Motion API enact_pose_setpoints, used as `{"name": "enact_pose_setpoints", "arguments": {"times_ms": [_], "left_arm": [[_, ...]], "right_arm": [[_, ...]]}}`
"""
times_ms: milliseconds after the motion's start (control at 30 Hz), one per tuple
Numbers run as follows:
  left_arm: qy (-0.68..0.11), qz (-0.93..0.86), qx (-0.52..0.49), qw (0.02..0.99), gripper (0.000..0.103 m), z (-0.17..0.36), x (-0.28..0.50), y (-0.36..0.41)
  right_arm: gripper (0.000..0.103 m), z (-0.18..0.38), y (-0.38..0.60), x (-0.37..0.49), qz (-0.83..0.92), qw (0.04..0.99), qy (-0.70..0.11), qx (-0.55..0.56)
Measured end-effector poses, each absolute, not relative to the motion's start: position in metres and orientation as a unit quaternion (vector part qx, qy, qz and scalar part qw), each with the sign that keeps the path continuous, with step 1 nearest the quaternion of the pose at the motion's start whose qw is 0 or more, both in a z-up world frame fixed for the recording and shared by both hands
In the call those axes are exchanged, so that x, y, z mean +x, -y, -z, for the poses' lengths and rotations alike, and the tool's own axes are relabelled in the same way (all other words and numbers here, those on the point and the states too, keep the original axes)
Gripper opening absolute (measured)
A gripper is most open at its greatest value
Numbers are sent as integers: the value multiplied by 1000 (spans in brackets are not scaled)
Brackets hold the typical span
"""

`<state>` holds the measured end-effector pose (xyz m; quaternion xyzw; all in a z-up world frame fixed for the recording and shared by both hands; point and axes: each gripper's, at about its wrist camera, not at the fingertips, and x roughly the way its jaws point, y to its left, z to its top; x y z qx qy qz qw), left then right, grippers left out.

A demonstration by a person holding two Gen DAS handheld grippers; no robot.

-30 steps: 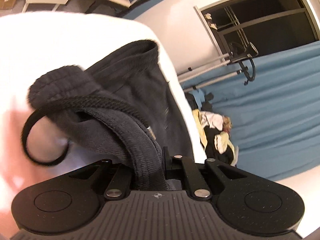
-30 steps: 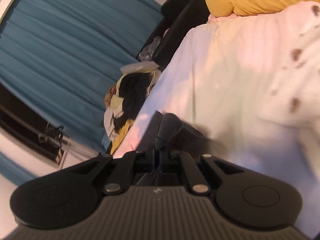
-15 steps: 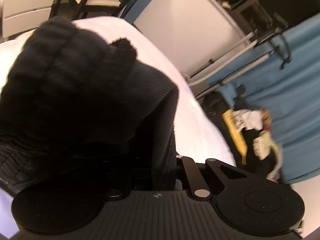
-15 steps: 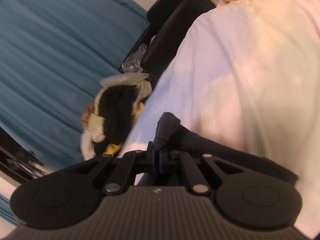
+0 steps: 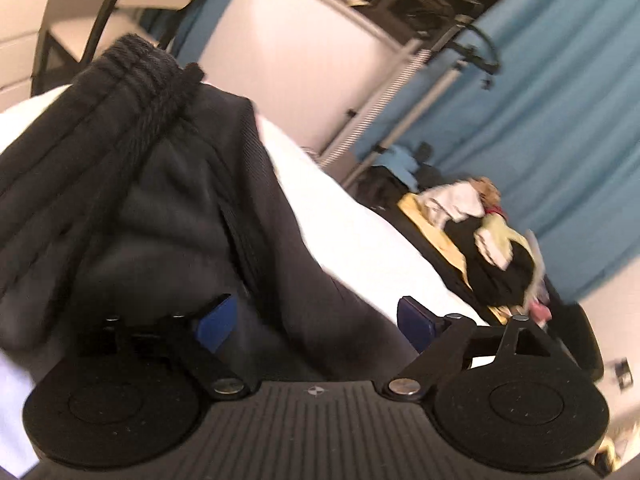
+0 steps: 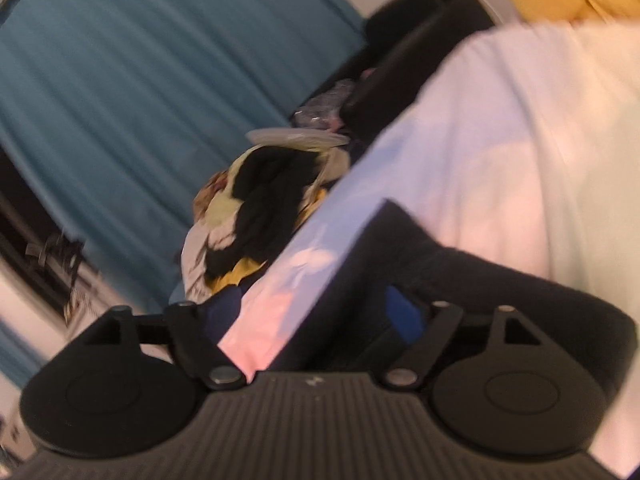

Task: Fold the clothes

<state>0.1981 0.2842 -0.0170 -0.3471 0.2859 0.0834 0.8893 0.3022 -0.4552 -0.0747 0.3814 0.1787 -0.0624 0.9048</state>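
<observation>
The left gripper [image 5: 316, 320] has its jaws opening, wide apart, with the dark trousers [image 5: 168, 200] lying loose between them, ribbed waistband at the far left. The trousers rest on a white bed sheet [image 5: 360, 240]. The right gripper [image 6: 312, 320] is opening too, its blue pads clear of the dark cloth beside the right one. A heap of clothes [image 6: 256, 216] sits beyond the bed, against blue curtains [image 6: 140, 92].

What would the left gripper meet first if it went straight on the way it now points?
Most likely the dark garment: its cloth lies between the left gripper's opening jaws and bunches up directly ahead on the white bedding. Depth is hard to judge in this blurred fisheye view.
</observation>
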Motion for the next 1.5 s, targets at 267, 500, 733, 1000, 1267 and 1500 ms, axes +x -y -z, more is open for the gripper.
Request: {"name": "enact_pose_setpoints", "arguments": {"times_ms": [267, 500, 733, 1000, 1267, 1500], "left_arm": [[-263, -82, -531, 801, 94, 56, 99, -230], [-284, -124, -451, 837, 94, 59, 74, -207], [-311, -123, -359, 871, 94, 57, 92, -182], [-319, -92, -224, 916, 94, 41, 118, -133], [-384, -149, -133, 901, 93, 28, 186, -106], [-339, -142, -132, 921, 92, -6, 135, -65]], "right_arm": [[87, 38, 431, 221, 1, 880, -221, 421], [89, 85, 463, 144, 41, 755, -247, 606], [89, 87, 465, 139, 74, 754, -250, 603], [82, 118, 469, 173, 91, 758, -257, 592], [81, 126, 456, 209, 79, 832, -254, 487], [72, 128, 461, 223, 104, 841, -242, 473]]}}
